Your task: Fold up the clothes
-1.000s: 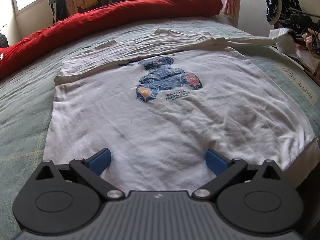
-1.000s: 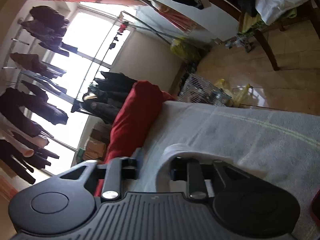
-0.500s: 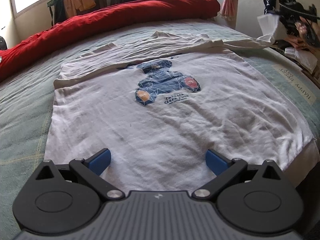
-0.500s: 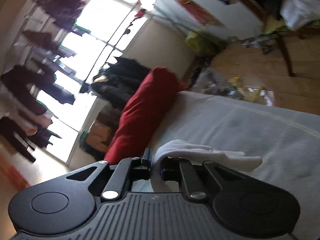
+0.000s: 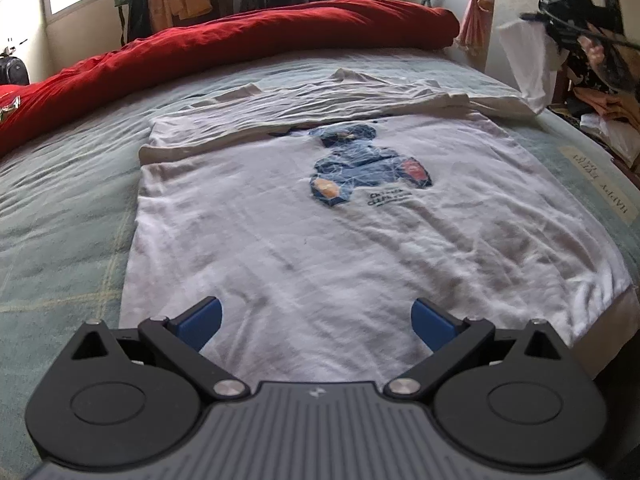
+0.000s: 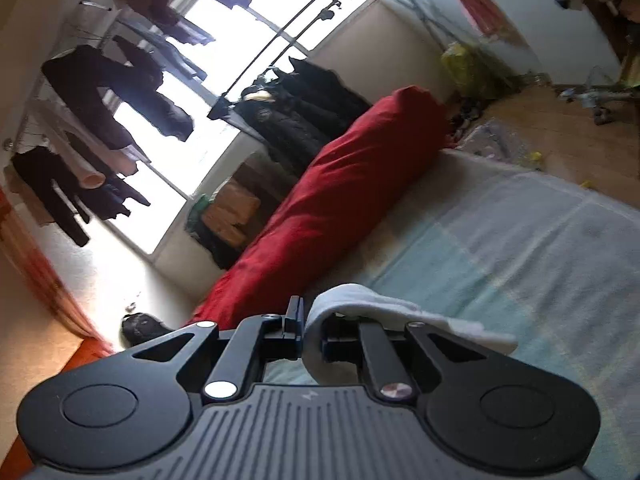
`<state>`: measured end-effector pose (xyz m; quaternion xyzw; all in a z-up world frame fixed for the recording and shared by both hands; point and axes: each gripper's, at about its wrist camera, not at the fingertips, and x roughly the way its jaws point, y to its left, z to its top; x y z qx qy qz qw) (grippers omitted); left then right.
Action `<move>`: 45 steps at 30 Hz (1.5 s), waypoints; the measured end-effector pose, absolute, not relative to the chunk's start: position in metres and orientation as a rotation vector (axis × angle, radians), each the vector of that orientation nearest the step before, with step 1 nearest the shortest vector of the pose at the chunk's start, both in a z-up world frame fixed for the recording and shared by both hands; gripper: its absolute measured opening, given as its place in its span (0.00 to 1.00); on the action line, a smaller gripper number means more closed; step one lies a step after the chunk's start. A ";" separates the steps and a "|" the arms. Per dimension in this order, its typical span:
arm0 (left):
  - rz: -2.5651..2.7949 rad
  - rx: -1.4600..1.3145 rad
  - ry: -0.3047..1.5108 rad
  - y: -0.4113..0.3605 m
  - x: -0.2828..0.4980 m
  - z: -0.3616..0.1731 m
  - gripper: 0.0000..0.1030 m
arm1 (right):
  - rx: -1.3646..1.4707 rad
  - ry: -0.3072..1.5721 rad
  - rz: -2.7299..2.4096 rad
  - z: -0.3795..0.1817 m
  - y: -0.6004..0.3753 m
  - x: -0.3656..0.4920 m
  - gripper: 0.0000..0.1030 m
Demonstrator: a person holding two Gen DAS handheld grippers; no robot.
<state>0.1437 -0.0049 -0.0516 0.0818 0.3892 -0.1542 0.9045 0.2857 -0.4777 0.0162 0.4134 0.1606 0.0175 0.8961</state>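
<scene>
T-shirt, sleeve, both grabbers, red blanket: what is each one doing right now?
T-shirt: spread flat on the bed, print up, far sleeve folded across.
Right sleeve: lifted off the bed, pinched.
Left gripper: open, over the hem, holding nothing.
Right gripper: shut on the white sleeve.
Red blanket: bunched along the bed's far edge.

Left gripper point(image 5: 316, 318): jaws spread wide, blue pads point(image 5: 200, 322) well apart, nothing between them. It hangs low over the near hem of the white T-shirt point(image 5: 340, 240), aimed along the shirt toward its collar.

Right gripper point(image 6: 310, 334): jaws drawn together, pinching a fold of white cloth. In the left wrist view it is raised above the T-shirt's far right corner, sleeve point(image 5: 528, 64) hanging from it.
</scene>
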 end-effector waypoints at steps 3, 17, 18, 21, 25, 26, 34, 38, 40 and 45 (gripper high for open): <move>-0.317 0.172 0.809 -0.006 0.145 -0.053 0.98 | 0.844 0.331 -0.043 0.010 -0.501 0.261 0.11; -0.345 0.235 0.794 -0.040 0.154 -0.044 0.98 | 0.811 0.757 -0.407 -0.066 -0.584 0.158 0.47; -0.346 0.234 0.791 -0.042 0.155 -0.043 0.98 | 0.799 0.754 -0.416 -0.064 -0.585 0.153 0.47; -0.344 0.234 0.782 -0.046 0.159 -0.038 0.98 | 0.752 0.736 -0.439 -0.055 -0.587 0.141 0.51; -0.343 0.241 0.773 -0.053 0.164 -0.036 0.98 | 0.635 0.717 -0.503 -0.037 -0.594 0.142 0.55; -0.344 0.244 0.774 -0.055 0.165 -0.036 0.98 | 0.614 0.715 -0.511 -0.036 -0.596 0.145 0.55; -0.357 0.267 0.792 -0.070 0.169 -0.040 0.98 | 0.548 0.742 -0.458 -0.071 -0.613 0.192 0.56; -0.359 0.274 0.797 -0.072 0.169 -0.040 0.98 | 0.453 0.796 -0.442 -0.088 -0.606 0.214 0.57; -0.353 0.277 0.806 -0.073 0.171 -0.042 0.98 | 0.391 0.811 -0.427 -0.092 -0.598 0.220 0.57; -0.353 0.285 0.811 -0.076 0.173 -0.045 0.98 | 0.340 0.787 -0.429 -0.086 -0.594 0.221 0.18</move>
